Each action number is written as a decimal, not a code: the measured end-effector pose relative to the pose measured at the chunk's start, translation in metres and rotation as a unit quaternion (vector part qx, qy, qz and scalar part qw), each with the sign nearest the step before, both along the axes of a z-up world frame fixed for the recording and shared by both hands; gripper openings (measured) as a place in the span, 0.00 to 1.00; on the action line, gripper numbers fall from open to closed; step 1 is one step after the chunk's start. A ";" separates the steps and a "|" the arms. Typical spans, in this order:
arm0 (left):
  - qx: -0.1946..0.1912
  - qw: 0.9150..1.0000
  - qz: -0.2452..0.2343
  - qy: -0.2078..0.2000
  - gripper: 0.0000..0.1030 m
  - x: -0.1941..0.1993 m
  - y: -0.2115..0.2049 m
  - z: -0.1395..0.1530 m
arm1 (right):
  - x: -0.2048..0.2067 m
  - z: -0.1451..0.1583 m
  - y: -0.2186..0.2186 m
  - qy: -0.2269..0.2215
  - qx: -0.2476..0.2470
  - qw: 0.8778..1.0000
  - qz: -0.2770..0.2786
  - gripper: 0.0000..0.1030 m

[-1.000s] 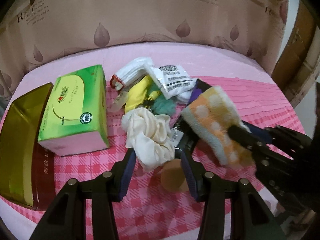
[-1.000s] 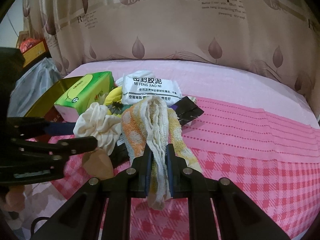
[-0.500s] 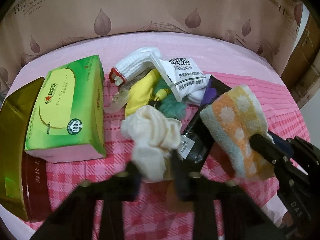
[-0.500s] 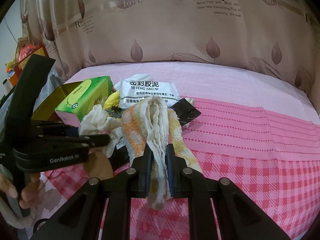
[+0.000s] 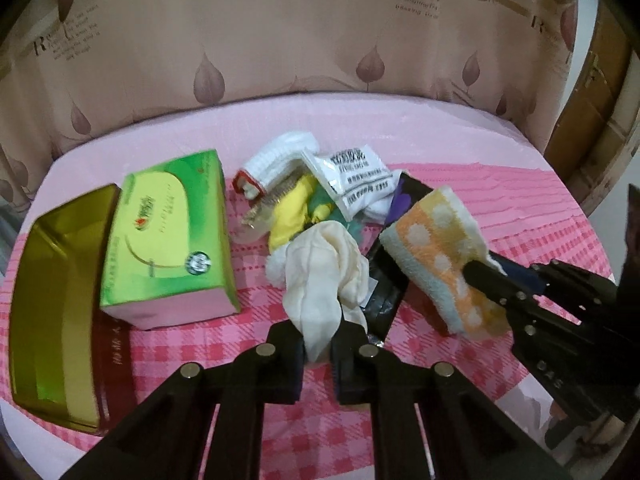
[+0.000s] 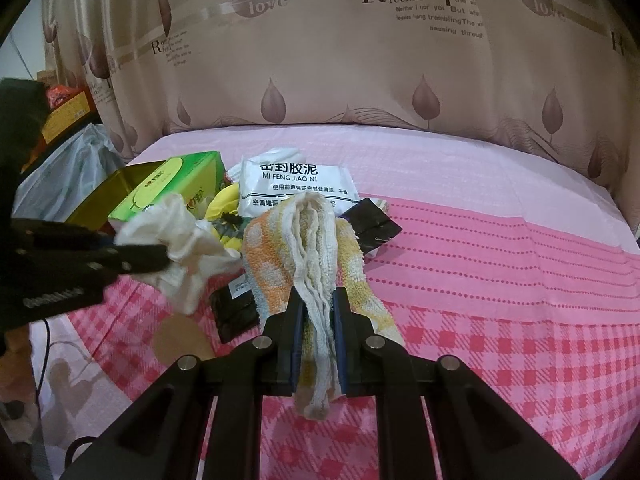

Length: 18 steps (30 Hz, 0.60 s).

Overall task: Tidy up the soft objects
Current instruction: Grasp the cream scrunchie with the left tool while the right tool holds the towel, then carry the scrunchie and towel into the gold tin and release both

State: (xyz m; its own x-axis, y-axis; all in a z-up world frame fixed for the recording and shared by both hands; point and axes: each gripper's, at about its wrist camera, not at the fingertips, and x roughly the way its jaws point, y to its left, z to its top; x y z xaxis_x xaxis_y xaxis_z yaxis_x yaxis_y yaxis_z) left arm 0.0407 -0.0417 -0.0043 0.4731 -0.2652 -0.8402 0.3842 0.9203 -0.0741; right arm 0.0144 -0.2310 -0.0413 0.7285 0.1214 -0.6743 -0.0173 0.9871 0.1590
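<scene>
Grip check: left tool clenched on cream cloth, raised off the pile mid-table; right tool clenched on orange towel. Lift slowly so neighbouring items stay; open gold box at left edge looks the likely destination.

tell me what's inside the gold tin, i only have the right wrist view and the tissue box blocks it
Observer: In the left wrist view the gold tin lies open beside the green tissue box, and nothing shows inside it.
Operator: ok, anything else soft i can't see from here
Observer: Yes, a white ribbed glove with a red cuff lies behind the white pouch, on the curtain side of the pile.
</scene>
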 end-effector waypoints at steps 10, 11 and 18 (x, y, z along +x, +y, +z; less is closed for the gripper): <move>0.006 0.999 0.031 -0.032 0.09 0.003 0.036 0.026 | -0.002 0.002 0.001 -0.007 -0.009 1.000 -0.003 0.12; 0.008 0.999 0.036 -0.034 0.09 0.004 0.042 0.027 | -0.003 0.003 0.001 -0.007 -0.010 1.000 -0.004 0.12; 0.030 0.994 0.093 -0.046 0.09 0.018 0.093 0.030 | -0.003 0.002 0.001 -0.006 -0.014 1.000 -0.008 0.12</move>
State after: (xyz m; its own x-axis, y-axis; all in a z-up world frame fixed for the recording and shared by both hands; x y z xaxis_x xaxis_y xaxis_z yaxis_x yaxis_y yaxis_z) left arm 0.0585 0.0518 0.0253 0.5849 -0.1176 -0.8026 0.2099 0.9777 0.0097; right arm 0.0110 -0.2300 -0.0392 0.7384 0.0913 -0.6682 -0.0042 0.9914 0.1308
